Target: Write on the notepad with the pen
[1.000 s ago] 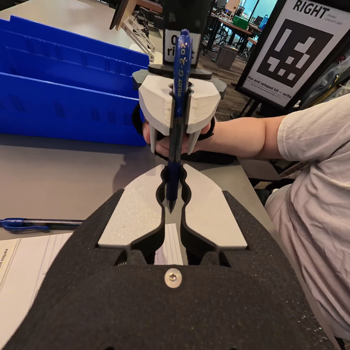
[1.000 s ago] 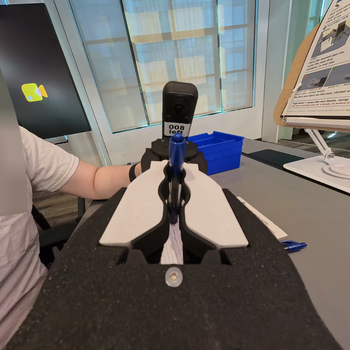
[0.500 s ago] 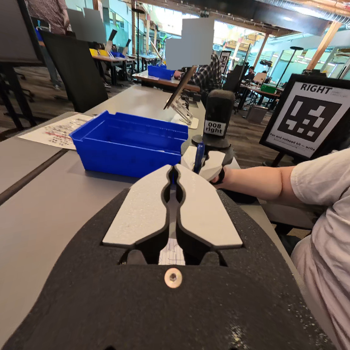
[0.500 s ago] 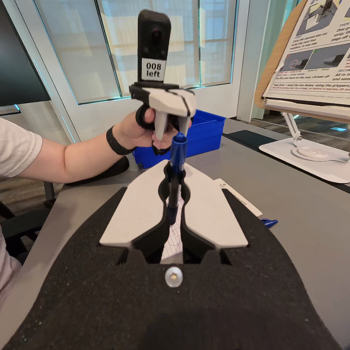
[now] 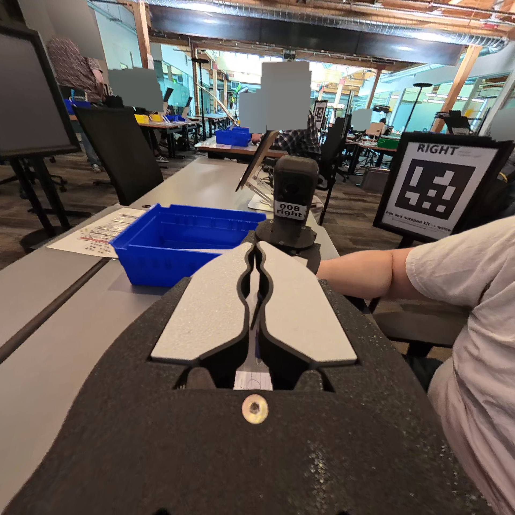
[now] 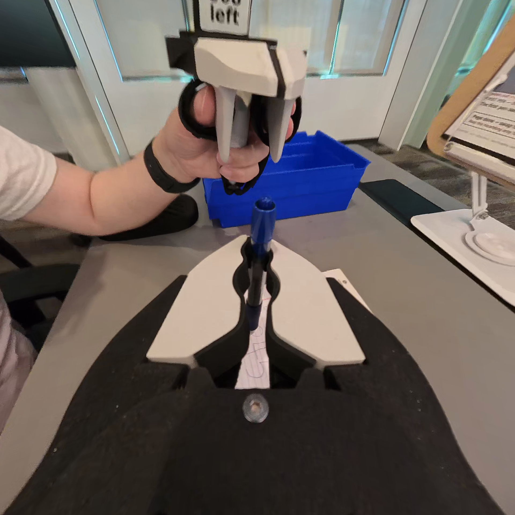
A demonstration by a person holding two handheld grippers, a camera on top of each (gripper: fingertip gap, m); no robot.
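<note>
My right gripper (image 6: 257,242) is shut on a blue pen (image 6: 262,220), which it holds upright with the tip down over the lined notepad (image 6: 255,370). The page carries blue pen marks. I cannot tell whether the tip touches the paper. My left gripper (image 5: 255,250) is shut and empty. In the right wrist view it (image 6: 248,160) hangs above and beyond the pen's top, apart from it. In the left wrist view a strip of the notepad (image 5: 252,383) shows between the fingers, and the right gripper's camera (image 5: 292,195) stands just beyond.
A blue bin (image 5: 181,245) (image 6: 306,178) stands on the grey table (image 5: 55,348) beyond the notepad. A white document stand (image 6: 487,242) is at the right, a printed sheet (image 5: 97,234) left of the bin, and a framed marker sign (image 5: 434,184) past the table edge. About 8 centimetres separates my left fingertips from my right.
The left gripper has let go of the pen's tip end, shut, and risen up and away. The right gripper has tilted down, bringing the pen tip over the notepad.
</note>
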